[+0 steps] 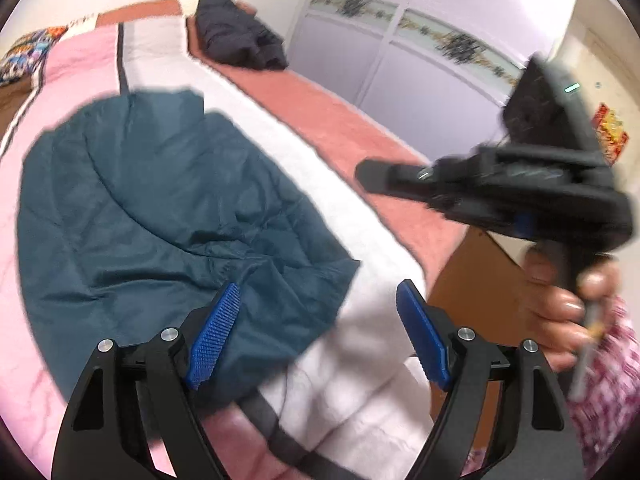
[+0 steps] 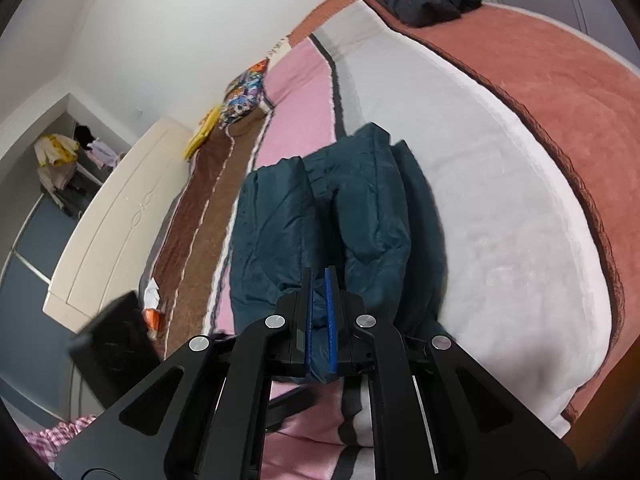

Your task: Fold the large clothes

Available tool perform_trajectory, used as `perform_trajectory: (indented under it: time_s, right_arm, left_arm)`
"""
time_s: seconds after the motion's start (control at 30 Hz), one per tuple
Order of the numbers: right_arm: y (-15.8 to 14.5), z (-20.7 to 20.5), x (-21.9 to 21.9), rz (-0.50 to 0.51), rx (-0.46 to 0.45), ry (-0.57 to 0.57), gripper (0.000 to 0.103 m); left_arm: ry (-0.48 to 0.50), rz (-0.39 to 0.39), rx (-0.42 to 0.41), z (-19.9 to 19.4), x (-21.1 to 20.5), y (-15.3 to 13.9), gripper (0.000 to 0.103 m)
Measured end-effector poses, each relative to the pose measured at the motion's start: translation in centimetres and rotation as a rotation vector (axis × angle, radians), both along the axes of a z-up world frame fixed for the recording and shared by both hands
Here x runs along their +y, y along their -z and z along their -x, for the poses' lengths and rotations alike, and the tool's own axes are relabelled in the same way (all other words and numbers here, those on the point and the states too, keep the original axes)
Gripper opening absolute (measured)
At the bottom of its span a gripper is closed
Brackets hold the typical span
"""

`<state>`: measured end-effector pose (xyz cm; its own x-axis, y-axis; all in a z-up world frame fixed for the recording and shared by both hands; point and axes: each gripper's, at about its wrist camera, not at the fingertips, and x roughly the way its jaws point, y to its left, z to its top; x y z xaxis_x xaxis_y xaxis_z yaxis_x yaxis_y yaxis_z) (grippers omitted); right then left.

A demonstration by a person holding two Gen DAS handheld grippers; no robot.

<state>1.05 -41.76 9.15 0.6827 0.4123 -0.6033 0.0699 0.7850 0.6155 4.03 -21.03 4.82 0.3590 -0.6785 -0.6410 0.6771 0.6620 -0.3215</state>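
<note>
Teal padded jacket (image 1: 160, 216) bunched on bed (image 2: 500, 220), partly folded. Right hand-held gripper (image 2: 320, 320) clenched on jacket's near edge, likely to drag or flip a fold. Left hand-held gripper (image 1: 316, 332) spread wide, empty, hovering above near hem for next pinch.

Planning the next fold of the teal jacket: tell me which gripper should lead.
Probably the right gripper: its jaws are shut on the near edge of the teal jacket, so it can carry the fold. The left gripper hangs open above the bed, holding nothing.

Soft indoor light, blurred fisheye edges
</note>
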Motion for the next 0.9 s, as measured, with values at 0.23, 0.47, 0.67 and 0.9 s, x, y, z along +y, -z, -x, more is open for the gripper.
perform_trajectory:
  time_s: [0.23, 0.47, 0.67, 0.9]
  right_arm:
    - [0.2, -1.9, 6.5, 0.133, -0.004, -0.152, 0.008]
    - [4.6, -4.8, 11.9, 0.38, 0.108, -0.221, 0.008]
    - [10.5, -6.2, 9.4, 0.312, 0.281, -0.156, 0.0]
    - [13.3, -6.7, 8.9, 0.265, 0.332, -0.119, 0.0]
  left_arm:
    - [-0.172, 0.025, -0.118, -1.5, 7.1, -4.1, 0.077]
    - [-0.47, -0.091, -0.091, -11.9, 10.1, -2.4, 0.069]
    - [-0.532, -0.141, 0.014, -18.6, 8.7, 0.4, 0.067]
    - [-0.473, -0.347, 0.024, -22.0, 3.4, 3.6, 0.069]
